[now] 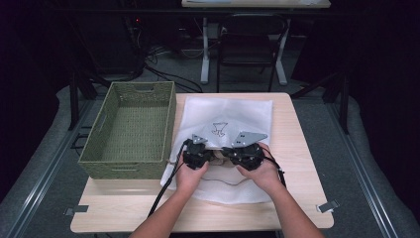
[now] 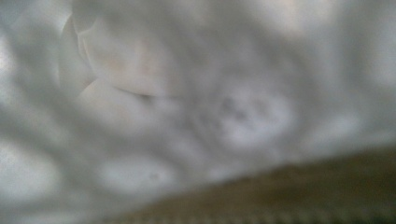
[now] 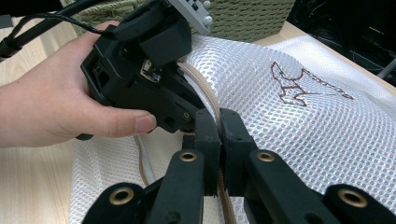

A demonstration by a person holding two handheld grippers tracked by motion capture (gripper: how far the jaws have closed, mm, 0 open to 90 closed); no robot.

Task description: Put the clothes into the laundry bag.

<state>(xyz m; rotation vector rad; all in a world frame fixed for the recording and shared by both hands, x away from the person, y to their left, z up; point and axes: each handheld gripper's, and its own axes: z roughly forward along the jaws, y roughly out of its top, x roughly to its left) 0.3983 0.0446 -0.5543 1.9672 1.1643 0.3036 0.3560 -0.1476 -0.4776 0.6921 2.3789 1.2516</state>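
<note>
A white mesh bag (image 1: 228, 116) with a brown stitched figure lies flat on the wooden table (image 1: 302, 168). Both grippers meet at its near, open edge. In the right gripper view my right gripper (image 3: 219, 122) is shut on the tan drawstring cord (image 3: 205, 93) along the bag's rim (image 3: 289, 130). My left gripper (image 3: 180, 116), held in a hand, presses its tip against the same rim just beyond, and its jaws are hidden by its body and the mesh. The left gripper view is a close blur of white mesh (image 2: 187, 93). From above, the left gripper (image 1: 198, 154) and right gripper (image 1: 246, 154) sit side by side.
A green woven basket (image 1: 130, 130) stands on the table's left side, touching the bag's left edge. Bare tabletop lies to the right of the bag and along the near edge. Behind the table are a black chair (image 1: 247, 44) and floor cables.
</note>
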